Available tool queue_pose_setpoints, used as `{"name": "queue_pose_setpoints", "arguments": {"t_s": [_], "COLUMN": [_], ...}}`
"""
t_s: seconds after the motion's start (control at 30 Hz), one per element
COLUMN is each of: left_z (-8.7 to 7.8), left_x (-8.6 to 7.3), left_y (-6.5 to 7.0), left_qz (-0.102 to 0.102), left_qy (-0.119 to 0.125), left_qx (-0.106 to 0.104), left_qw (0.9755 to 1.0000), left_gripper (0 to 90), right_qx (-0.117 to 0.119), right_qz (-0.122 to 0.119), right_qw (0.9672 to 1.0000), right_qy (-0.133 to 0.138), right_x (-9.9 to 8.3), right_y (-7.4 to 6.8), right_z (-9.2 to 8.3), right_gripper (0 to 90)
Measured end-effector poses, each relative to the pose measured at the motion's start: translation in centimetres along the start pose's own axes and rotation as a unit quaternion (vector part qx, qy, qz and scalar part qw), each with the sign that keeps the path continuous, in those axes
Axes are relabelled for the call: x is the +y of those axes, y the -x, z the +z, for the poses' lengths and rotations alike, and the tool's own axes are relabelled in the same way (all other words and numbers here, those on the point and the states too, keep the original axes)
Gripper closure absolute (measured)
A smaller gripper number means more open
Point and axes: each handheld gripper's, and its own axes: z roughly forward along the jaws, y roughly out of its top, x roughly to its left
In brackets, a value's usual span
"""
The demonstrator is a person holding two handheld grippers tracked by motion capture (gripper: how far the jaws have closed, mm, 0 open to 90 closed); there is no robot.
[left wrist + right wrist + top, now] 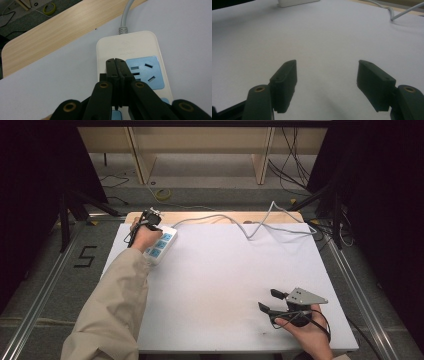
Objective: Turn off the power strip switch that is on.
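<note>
The power strip is lying at the far left corner of the counter, its grey cord trailing away along the far edge. The left hand-held gripper is hovering over the strip's cord end, jaws pressed together on nothing — probably poised to press its switch. The right hand-held gripper is waiting well apart from the strip, jaws spread wide, empty. Beyond the strip, wooden shelving and floor cables are showing.
</note>
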Motion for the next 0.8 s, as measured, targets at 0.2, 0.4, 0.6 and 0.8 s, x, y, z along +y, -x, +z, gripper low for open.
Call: {"name": "queue_pose_setpoints", "arguments": {"t_s": [0.2, 0.4, 0.6, 0.8], "left_z": [0.14, 0.22, 0.26, 0.29], "left_x": [-0.04, -0.01, -0.02, 0.07], "left_y": [0.08, 0.02, -0.06, -0.02], "left_qz": [0.002, -0.002, -0.004, -0.011], "left_qy": [-0.003, -0.002, -0.001, 0.0], "left_qx": [0.003, 0.006, 0.009, 0.003], "left_qw": [1.0, 1.0, 1.0, 0.9999], "left_gripper": [89.7, 89.7, 89.8, 89.8], "right_qx": [0.0, 0.0, 0.0, 0.001], "right_qz": [0.0, 0.0, -0.001, 0.0], "right_qw": [1.0, 1.0, 1.0, 1.0], "right_qy": [0.0, 0.0, -0.001, -0.001], "right_x": [0.0, 0.01, 0.0, 0.02], "right_y": [0.01, 0.01, 0.04, 0.0], "right_z": [-0.02, 0.0, 0.01, 0.03], "right_gripper": [33.6, 33.6, 33.6, 33.6]}}
